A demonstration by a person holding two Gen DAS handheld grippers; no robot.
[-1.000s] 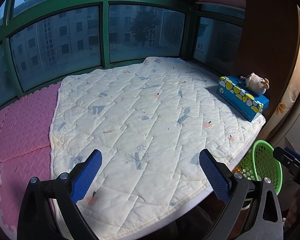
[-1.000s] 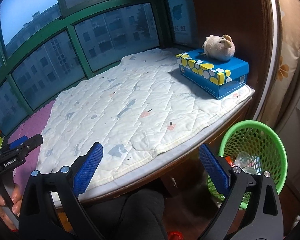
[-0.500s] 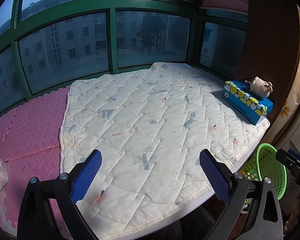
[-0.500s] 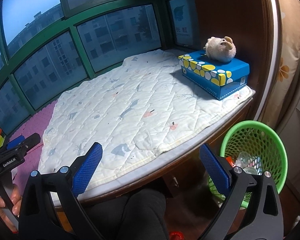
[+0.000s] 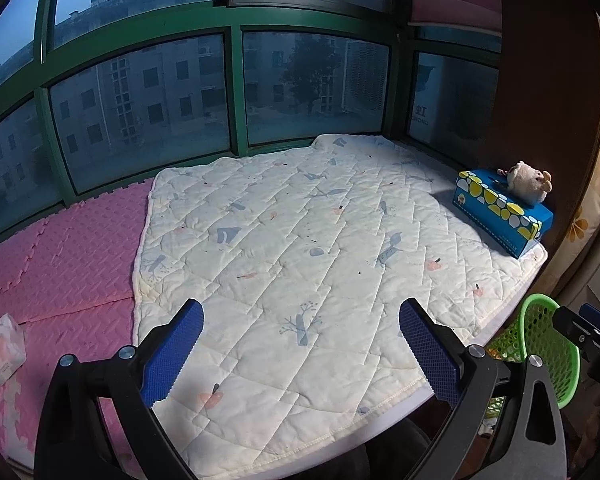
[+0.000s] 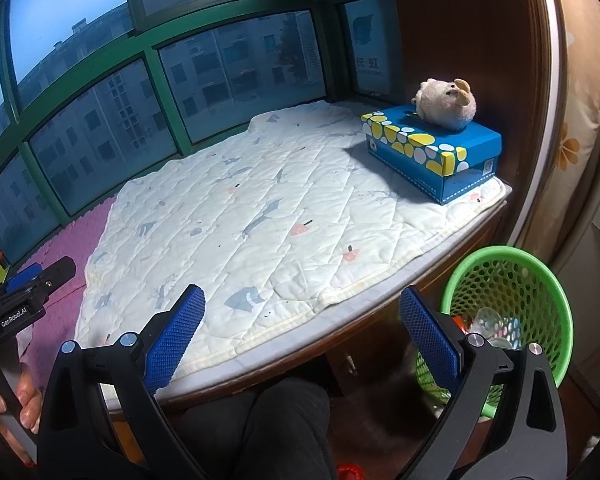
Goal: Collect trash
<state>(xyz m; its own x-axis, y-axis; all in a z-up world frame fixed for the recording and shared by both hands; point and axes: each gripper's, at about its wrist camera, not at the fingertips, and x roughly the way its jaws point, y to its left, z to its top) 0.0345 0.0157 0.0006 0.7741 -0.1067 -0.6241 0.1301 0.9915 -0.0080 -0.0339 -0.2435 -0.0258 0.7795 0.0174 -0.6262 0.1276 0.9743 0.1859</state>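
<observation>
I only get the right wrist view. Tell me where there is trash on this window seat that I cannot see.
Observer: A crumpled white packet lies on the pink foam mat, at the far left edge of the left wrist view.
Operator: Report the state of the left tongs.
Observer: The left tongs are wide open with nothing between them. They point over the quilt, not at the packet.
Operator: Say whether the packet touches the quilt.
Observer: It does not. It lies apart from the quilt, with bare mat between them.
</observation>
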